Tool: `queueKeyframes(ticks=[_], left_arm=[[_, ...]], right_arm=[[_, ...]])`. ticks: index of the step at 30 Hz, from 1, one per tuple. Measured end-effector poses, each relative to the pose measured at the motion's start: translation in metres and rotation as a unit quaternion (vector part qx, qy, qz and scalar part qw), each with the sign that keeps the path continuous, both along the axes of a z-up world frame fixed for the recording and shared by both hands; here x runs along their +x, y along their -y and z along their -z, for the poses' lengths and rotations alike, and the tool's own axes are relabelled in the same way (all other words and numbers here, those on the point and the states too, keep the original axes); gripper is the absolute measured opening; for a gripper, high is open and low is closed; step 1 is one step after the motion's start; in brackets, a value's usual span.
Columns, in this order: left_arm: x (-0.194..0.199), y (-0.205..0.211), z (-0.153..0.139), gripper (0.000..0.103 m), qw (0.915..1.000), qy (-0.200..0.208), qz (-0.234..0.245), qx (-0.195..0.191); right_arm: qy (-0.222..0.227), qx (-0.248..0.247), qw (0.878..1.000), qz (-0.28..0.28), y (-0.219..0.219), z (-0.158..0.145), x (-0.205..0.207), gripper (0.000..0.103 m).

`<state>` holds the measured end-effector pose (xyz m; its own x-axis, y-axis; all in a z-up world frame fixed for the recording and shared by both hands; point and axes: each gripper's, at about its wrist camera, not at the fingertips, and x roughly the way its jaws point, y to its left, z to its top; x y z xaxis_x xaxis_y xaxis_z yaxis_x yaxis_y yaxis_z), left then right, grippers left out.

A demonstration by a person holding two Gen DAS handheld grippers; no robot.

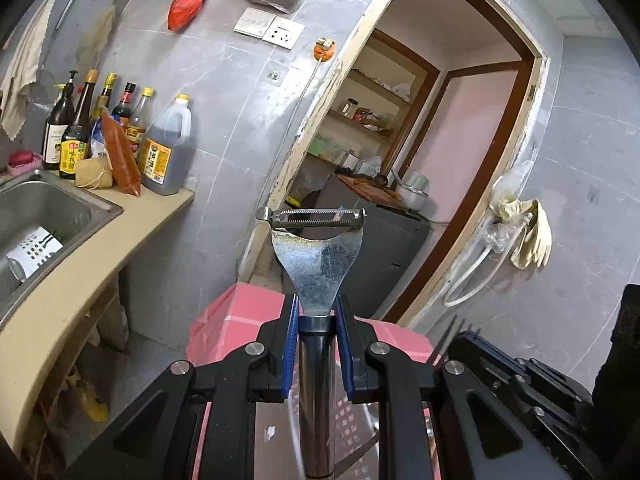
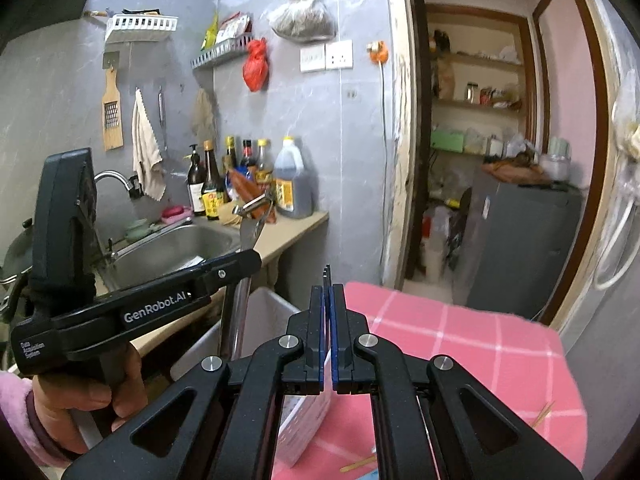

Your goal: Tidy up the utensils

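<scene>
The left tongs (image 1: 316, 312) are clamped on the round metal handle of a peeler (image 1: 318, 256), whose serrated blade head stands at 12 o'clock from the pads, upright in front of the doorway. Only the left wrist view shows this grip head-on. The right wrist view shows the same peeler from the side at 10 o'clock, its head crossing the bottles (image 2: 224, 176) on the bench (image 2: 288, 232), with the hand (image 2: 76, 404) in a pink sleeve around the left tool's grip.

The right tongs (image 2: 329, 304) are clenched, pads nearly touching, on thin dark prongs (image 2: 327, 274) that stick up at 12 o'clock; what utensil they belong to cannot be made out. The pink checked cloth (image 2: 460, 352) lies below both tongs. A white perforated container (image 2: 304, 428) beneath the right tongs is mostly hidden by the tool body. In the left wrist view the sink (image 1: 52, 208) at 9 o'clock is cut off by the frame edge.
</scene>
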<state>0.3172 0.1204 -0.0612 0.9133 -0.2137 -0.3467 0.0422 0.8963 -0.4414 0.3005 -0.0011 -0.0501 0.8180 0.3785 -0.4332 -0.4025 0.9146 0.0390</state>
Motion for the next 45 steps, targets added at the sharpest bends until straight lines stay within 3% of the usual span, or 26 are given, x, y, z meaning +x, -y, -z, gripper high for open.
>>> queueKeyframes(ticks=[15,18,25,26,28,30,32,36,40,43,45], left_arm=[[-0.015,0.005,0.011,0.018,0.9976,-0.04,0.05,0.025],[-0.021,0.005,0.011,0.023,0.9974,-0.043,0.053,0.024],[-0.035,0.0,0.003,0.043,0.9983,-0.034,0.046,0.014],[-0.036,0.001,0.0,0.046,0.9985,-0.03,0.043,0.015],[-0.039,0.004,-0.005,0.052,0.9988,-0.023,0.04,0.018],[-0.041,0.009,-0.011,0.06,0.9989,-0.017,0.036,0.026],[-0.044,0.016,-0.019,0.074,0.9988,-0.008,0.029,0.04],[-0.051,0.031,-0.031,0.09,0.998,0.015,0.015,0.06],[-0.056,0.053,-0.037,0.101,0.9962,0.037,0.005,0.079],[-0.059,0.071,-0.038,0.103,0.9952,0.049,0.004,0.085],[-0.061,0.083,-0.036,0.103,0.9946,0.051,0.007,0.09]], right_arm=[[-0.05,0.054,0.997,-0.018,0.012,0.024,0.002,0.008],[-0.05,0.065,0.997,-0.01,0.019,0.025,0.0,0.011],[-0.046,0.084,0.995,0.014,0.04,0.018,-0.003,0.013],[-0.042,0.087,0.995,0.02,0.044,0.016,-0.005,0.015],[-0.033,0.091,0.995,0.033,0.052,0.011,-0.009,0.039],[-0.02,0.098,0.994,0.05,0.063,0.005,-0.016,0.052],[-0.009,0.099,0.993,0.065,0.074,-0.001,-0.022,0.056],[0.02,0.104,0.989,0.102,0.102,-0.012,-0.037,0.081],[0.045,0.098,0.986,0.127,0.127,-0.021,-0.05,0.094],[0.06,0.091,0.984,0.141,0.145,-0.024,-0.059,0.102],[0.065,0.084,0.983,0.151,0.157,-0.024,-0.065,0.102]])
